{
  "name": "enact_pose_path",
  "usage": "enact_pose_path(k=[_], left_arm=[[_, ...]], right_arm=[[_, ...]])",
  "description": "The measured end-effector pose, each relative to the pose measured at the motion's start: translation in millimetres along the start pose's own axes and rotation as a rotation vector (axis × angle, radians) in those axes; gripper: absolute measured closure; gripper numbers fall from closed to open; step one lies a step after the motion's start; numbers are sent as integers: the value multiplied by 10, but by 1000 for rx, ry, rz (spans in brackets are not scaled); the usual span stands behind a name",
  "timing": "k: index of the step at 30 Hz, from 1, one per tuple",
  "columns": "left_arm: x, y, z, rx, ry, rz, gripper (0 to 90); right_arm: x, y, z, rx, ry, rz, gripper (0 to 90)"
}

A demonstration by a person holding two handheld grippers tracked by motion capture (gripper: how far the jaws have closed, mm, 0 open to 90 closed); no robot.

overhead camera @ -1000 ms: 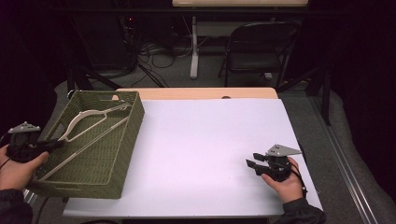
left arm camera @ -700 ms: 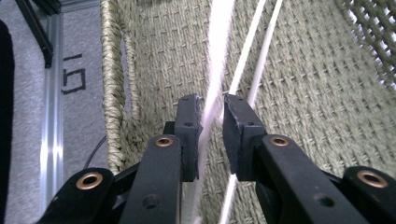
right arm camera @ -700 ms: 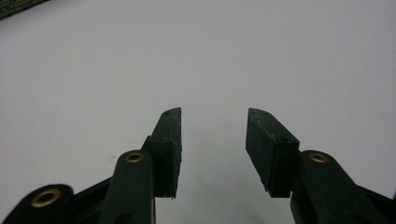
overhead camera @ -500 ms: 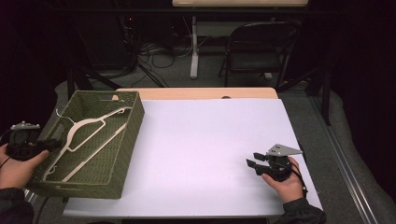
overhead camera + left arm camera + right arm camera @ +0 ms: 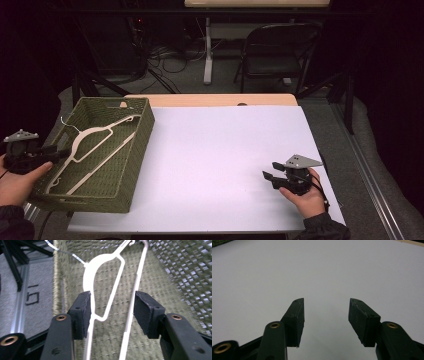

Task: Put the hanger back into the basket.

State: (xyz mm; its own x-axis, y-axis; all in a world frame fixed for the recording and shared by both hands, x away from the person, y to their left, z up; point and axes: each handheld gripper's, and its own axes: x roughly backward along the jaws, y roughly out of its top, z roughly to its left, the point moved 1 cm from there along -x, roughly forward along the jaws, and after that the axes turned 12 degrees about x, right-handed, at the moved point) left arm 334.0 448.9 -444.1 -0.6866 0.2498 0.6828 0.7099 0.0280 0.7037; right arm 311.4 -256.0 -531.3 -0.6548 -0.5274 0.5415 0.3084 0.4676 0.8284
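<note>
A white hanger (image 5: 95, 150) lies slantwise inside a green woven basket (image 5: 131, 165) at the left edge of the white-topped bench (image 5: 220, 150), its thin metal hook (image 5: 67, 124) reaching toward the basket's far left rim. The person's left hand (image 5: 17, 182) holds the left tongs (image 5: 62, 154) just beside the basket's left wall, pointed in at the hanger. In the left gripper view the left tongs (image 5: 112, 312) stand apart, and the hanger (image 5: 100, 290) runs up between the two pads (image 5: 83, 312); its curved shoulder passes right against the left-hand pad, though whether it touches cannot be told, while the straight bar lies close to the right-hand one. Across the bench, well apart from the basket, the right hand (image 5: 305, 197) rests near the front right corner with the right tongs (image 5: 269, 176) aimed leftward. In the right gripper view the right tongs (image 5: 325, 315) are spread wide over bare white surface.
</note>
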Motion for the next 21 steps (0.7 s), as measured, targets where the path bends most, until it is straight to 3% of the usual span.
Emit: enact_pose_path(k=[5,8,10,11,14,15,16,17,18,21], left_arm=[[95,-21,-180,-15,-35,-46,432],[154,-36,-352,-46,-55,-69,425],[196,-51,-558,-73,-86,-89,422],[196,-51,-558,-73,-86,-89,421],[239,-73,-856,-111,-122,-118,418],[239,-73,-856,-111,-122,-118,416],[244,-87,-930,-112,-139,-131,416],[231,-127,-1080,-116,-182,-143,412],[231,-127,-1080,-116,-182,-143,412],[162,-217,-1340,-134,-237,-149,412]], right_arm=[[64,6,28,5,-12,-6,453],[119,-15,34,3,-22,-7,453],[170,-34,38,1,-31,-12,452],[170,-34,38,1,-31,-12,452],[227,-57,35,-3,-44,-18,452],[244,-65,37,-4,-47,-20,451],[244,-65,37,-4,-47,-20,451],[279,-80,42,-4,-55,-20,449],[279,-80,42,-4,-55,-20,449],[320,-107,49,-8,-65,-21,448]])
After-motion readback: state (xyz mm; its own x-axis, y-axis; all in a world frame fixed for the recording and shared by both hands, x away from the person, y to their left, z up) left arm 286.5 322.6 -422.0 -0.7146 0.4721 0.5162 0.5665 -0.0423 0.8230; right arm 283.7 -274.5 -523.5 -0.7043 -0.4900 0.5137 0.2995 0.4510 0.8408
